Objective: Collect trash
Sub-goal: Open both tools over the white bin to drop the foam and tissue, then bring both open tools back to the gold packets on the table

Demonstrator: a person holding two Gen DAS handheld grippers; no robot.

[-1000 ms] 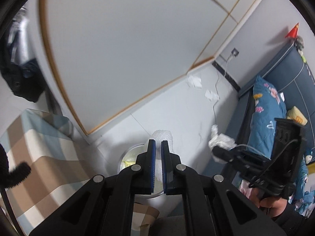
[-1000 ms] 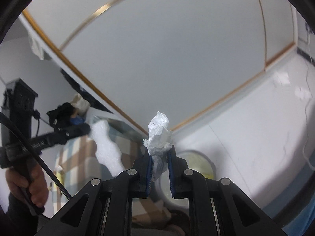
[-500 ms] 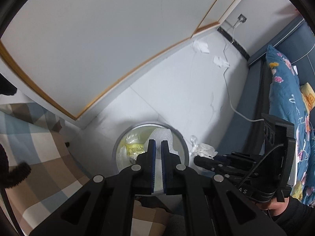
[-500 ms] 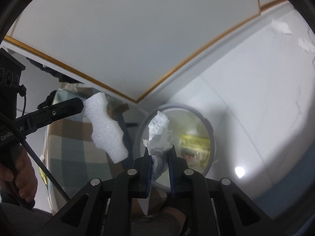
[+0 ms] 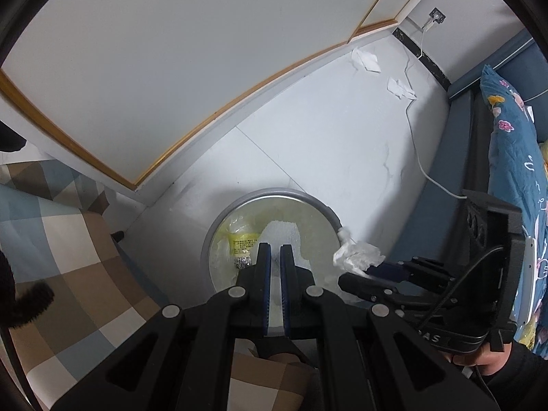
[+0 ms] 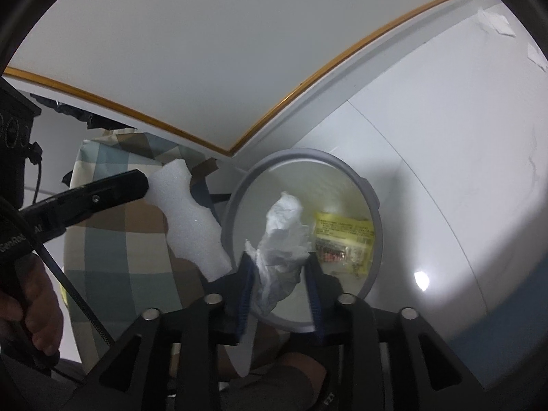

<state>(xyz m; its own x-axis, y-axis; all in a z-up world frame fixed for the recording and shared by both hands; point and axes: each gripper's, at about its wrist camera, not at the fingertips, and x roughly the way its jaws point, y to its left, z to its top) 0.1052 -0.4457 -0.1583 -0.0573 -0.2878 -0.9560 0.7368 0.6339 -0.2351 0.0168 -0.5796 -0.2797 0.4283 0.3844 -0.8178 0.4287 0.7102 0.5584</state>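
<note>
My left gripper (image 5: 275,251) clamps a white foam strip (image 6: 191,219), long axis slanting beyond its jaws toward the grey trash bin (image 6: 371,205). My right gripper (image 6: 278,267), jaws opening: crumpled tissue (image 6: 282,236) upright between them, over the bin.

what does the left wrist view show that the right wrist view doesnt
Only the left wrist view: the wall socket, its white cable and the blue floral bedding.

Only the right wrist view: the full foam piece held by the shut left tool, beside the bin.

Both: the grey bin with a yellow packet, and the crumpled tissue between the right tool's opening pads.
</note>
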